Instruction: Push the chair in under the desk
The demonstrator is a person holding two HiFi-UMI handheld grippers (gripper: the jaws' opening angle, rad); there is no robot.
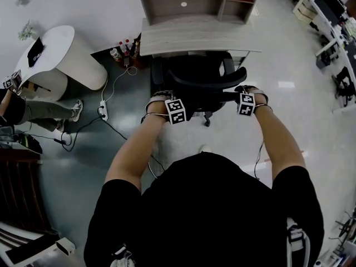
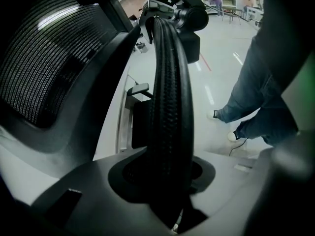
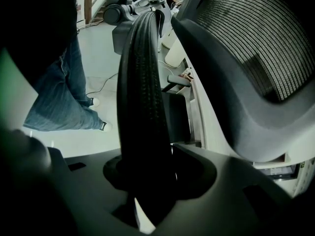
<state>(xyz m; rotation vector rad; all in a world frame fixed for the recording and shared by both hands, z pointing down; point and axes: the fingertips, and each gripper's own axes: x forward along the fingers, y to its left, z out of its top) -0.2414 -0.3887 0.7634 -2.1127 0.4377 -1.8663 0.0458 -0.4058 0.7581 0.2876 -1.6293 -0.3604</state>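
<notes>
Two-handed grip on a chair point(image 1: 196, 71) before a table point(image 1: 194, 40). The left hand-held gripper point(image 2: 165, 178) and the right hand-held gripper point(image 3: 147, 181) are each closed, at a narrow opening, on the ribbed black rail point(image 2: 170, 82) that arches over the top of the chair's back. The rail passes straight between each pair of jaws and runs on to the other hand-held gripper, which shows at the far end of it in each gripper view. The two grips sit well apart, one near each end of the arch. The mesh back point(image 2: 39, 68) lies just beyond the rail, on the side away from the person. The table stands farther off in the same direction, straight ahead of both hand-held grippers, and carries a shelf unit point(image 1: 183, 4). The chair's front reaches the table's near edge, while its back and rail stand clear of that edge, on the person's side. Behind the hand-held grippers are the person's legs point(image 2: 256, 107) in jeans. On the floor point(image 1: 311, 121), out to the left of the left hand-held gripper, lies a power strip point(image 1: 103, 110); bottles point(image 1: 123, 49) stand beside the table's left end.
</notes>
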